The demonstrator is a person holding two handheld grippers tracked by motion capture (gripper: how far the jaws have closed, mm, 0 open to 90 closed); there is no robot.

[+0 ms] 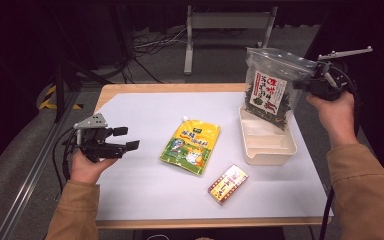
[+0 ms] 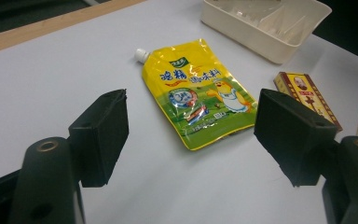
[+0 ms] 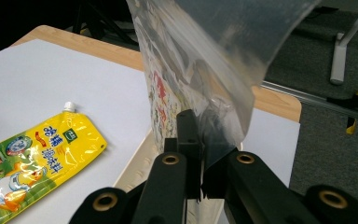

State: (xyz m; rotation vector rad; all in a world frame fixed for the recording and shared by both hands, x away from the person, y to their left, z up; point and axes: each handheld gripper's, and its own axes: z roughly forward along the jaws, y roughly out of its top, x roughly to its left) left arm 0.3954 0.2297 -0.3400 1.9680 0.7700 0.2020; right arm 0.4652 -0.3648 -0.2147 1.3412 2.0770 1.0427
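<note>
Seaweed bag (image 1: 269,89), pinched by its clear top edge in the right claw (image 1: 314,80), hangs over the cream tray (image 1: 270,152): lower it straight in before releasing, left claw (image 1: 125,138) spread idle.

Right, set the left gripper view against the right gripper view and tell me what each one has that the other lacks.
Left gripper view alone: the small red and yellow box lying flat, and the left gripper with its jaws wide apart and nothing between them. Right gripper view alone: the clear bag of dark dried food, pinched by the right gripper and hanging over the tray. Shared: the yellow spout pouch lying flat, the cream tray and the white table sheet.
</note>
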